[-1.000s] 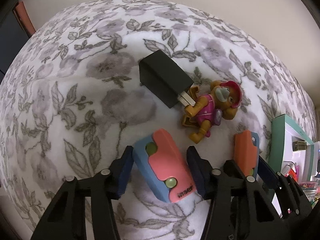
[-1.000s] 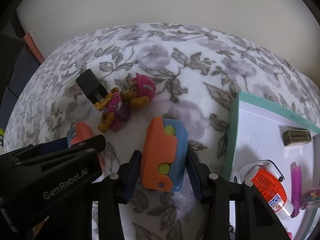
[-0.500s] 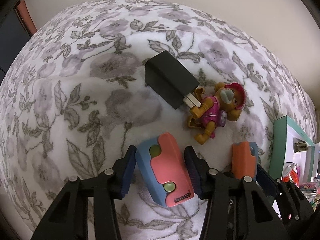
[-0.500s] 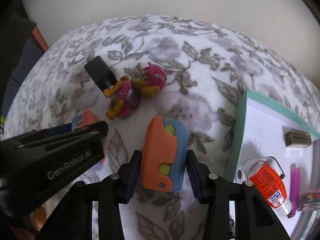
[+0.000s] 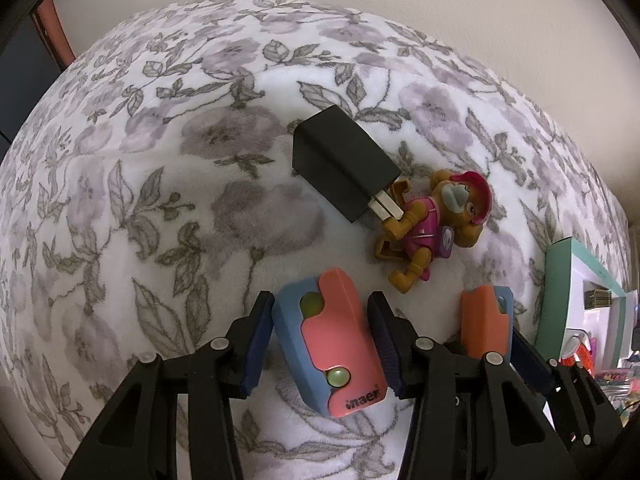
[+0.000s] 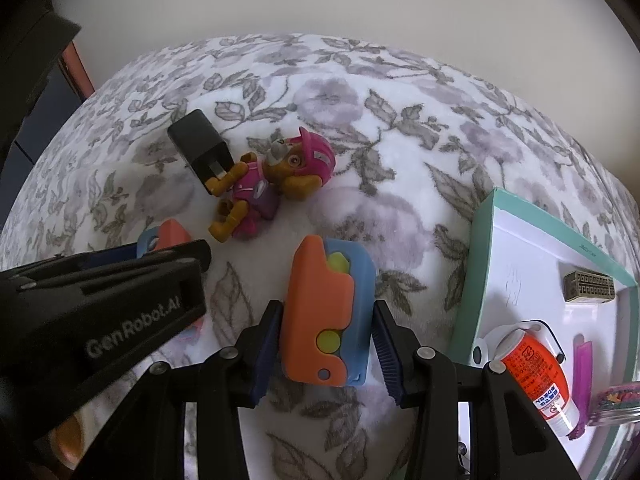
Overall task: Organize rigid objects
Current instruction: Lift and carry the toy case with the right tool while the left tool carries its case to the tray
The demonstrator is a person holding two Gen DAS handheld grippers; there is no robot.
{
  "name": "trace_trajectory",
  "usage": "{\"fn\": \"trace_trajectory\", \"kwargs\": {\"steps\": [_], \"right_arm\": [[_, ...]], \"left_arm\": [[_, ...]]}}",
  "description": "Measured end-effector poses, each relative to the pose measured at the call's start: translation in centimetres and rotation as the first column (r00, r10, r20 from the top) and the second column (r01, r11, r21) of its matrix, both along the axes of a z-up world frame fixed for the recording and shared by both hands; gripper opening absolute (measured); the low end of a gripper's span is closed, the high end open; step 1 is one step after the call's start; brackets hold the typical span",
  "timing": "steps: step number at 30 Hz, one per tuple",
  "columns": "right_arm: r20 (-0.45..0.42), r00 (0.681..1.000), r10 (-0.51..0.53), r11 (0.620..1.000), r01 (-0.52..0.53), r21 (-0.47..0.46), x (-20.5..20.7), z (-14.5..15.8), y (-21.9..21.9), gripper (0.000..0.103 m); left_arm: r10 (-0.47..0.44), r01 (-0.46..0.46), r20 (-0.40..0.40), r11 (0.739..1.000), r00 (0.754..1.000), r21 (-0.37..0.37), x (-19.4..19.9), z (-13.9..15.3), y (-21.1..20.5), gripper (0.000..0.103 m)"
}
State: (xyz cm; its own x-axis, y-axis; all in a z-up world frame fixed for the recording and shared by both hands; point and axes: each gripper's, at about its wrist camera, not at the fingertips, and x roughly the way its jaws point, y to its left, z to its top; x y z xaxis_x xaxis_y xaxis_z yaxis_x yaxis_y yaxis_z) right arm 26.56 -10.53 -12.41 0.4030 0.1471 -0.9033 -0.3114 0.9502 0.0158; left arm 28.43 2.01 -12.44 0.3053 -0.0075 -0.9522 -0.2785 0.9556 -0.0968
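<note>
Both grippers are lying low over the floral blanket (image 5: 140, 208), left gripper (image 5: 320, 332) clamping the pink-and-blue toy (image 5: 328, 340) and right gripper (image 6: 326, 320) clamping the orange-and-blue toy (image 6: 328, 312) by their flat sides, near the pup figurine (image 6: 276, 180); both toys are probably light, stiff, slick plastic.

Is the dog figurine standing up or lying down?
Lying down. The dog figurine rests on its side on the floral blanket, legs splayed, one paw against the black charger.
</note>
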Motion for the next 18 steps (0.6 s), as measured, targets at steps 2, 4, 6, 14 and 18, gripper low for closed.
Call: {"fn": "trace_trajectory", "kwargs": {"steps": [2, 4, 6, 14, 18], "right_arm": [[-0.008, 1.0, -0.007, 1.0, 0.007, 0.015, 0.0, 0.1, -0.2, 0.047], [-0.018, 1.0, -0.012, 0.998, 0.013, 0.059, 0.1, 0.5, -0.5, 0.047], [-0.028, 0.999, -0.017, 0.991, 0.02, 0.131, 0.2, 1.0, -1.0, 0.046], [-0.038, 0.999, -0.038, 0.966, 0.046, 0.254, 0.4, 2.9, -2.5, 0.037], [-0.054, 0.997, -0.048, 0.965, 0.061, 0.253, 0.6, 2.5, -2.8, 0.029]], "left_arm": [[0.012, -0.011, 0.006, 1.0, 1.0, -0.02, -0.1, 0.2, 0.4, 0.048], [0.019, -0.019, 0.014, 0.999, 1.0, -0.035, -0.1, 0.5, 0.8, 0.048], [0.027, -0.026, 0.027, 0.999, 0.999, -0.045, -0.2, 1.0, 1.2, 0.048], [0.031, -0.024, 0.122, 0.998, 0.992, -0.06, -0.4, 5.2, 1.7, 0.045], [0.017, -0.009, 0.152, 0.999, 0.988, -0.05, -0.5, 6.3, 1.3, 0.044]]}}
